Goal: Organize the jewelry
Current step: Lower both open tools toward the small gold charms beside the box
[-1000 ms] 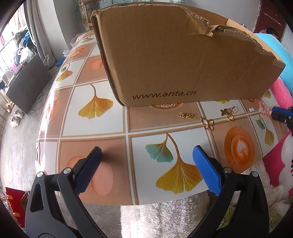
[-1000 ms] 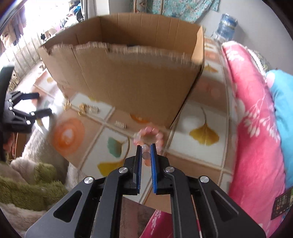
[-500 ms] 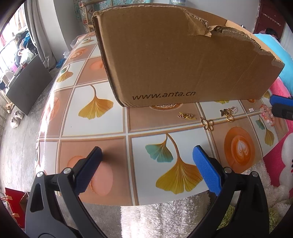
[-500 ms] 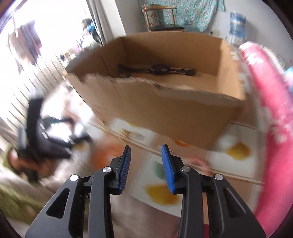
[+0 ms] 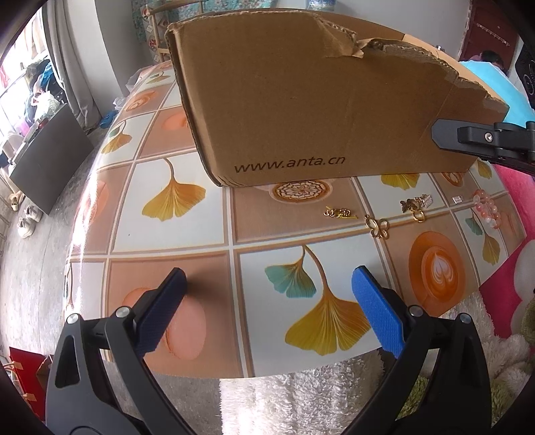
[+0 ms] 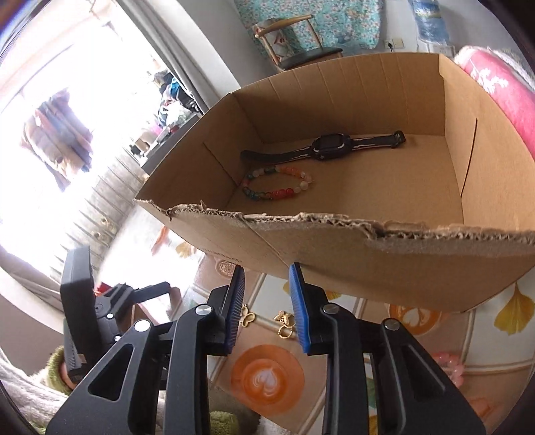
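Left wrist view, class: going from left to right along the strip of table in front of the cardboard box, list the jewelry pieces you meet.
Gold chain piece → gold butterfly charm → gold brooch with ring → small silver clip → pink bead bracelet.

Pink bead bracelet [image 5: 486,208] lies flat beside gold trinkets [image 5: 378,227].

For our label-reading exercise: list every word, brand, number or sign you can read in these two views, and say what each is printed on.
"www.anta.cn": printed in dark letters low on the side of the cardboard box, left wrist view.
Water bottle label in the background, right wrist view: too blurred to read.
Watch inside the box: no readable marking.
Nothing else is legible.
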{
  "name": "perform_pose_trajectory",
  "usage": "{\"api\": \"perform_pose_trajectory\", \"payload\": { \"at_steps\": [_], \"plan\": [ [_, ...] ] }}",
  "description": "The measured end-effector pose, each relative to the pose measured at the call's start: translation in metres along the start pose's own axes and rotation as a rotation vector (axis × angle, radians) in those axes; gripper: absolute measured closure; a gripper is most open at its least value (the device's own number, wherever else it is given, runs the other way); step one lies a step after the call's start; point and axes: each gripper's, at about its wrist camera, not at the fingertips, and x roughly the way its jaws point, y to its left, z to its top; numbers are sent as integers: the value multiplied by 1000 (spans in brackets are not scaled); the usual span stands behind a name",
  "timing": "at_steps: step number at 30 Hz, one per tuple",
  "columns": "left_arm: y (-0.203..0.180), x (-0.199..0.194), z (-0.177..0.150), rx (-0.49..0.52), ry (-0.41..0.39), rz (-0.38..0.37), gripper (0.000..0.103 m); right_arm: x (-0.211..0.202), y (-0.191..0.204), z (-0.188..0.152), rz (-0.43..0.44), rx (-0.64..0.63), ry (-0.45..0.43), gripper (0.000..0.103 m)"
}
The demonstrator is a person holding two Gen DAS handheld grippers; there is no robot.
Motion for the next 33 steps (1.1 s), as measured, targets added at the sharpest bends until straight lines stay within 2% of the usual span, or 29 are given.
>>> {"api": "perform_pose_trajectory", "payload": {
  "at_steps": [4,10,12,14,18,20,26,33],
  "plan": [
    [-3,-2,0,26,-15,6,7,-9,-2,-10,-18,-13,9,75],
    [-22,-18,4,110,-110,-62,10,-8,7,-30,-95,-80,72,75],
    [-31,-22,8,152,-135,-73,26,-7,7,-36,-117,-86,79,75],
    [-38,-21,11,183,-139,-84,30,-8,5,-41,-125,-73,80,75],
    [-46,-13,15,189,-109,-128,53,-8,-1,-44,-122,-41,76,75],
    [-49,-10,19,186,-92,-153,60,-10,-3,-48,-129,-30,76,75],
    [-57,0,21,191,-48,-176,72,-12,-12,-54,-139,-5,80,75],
    [-64,3,20,204,-37,-139,76,-7,-8,-53,-139,-27,86,75]
  ]
}}
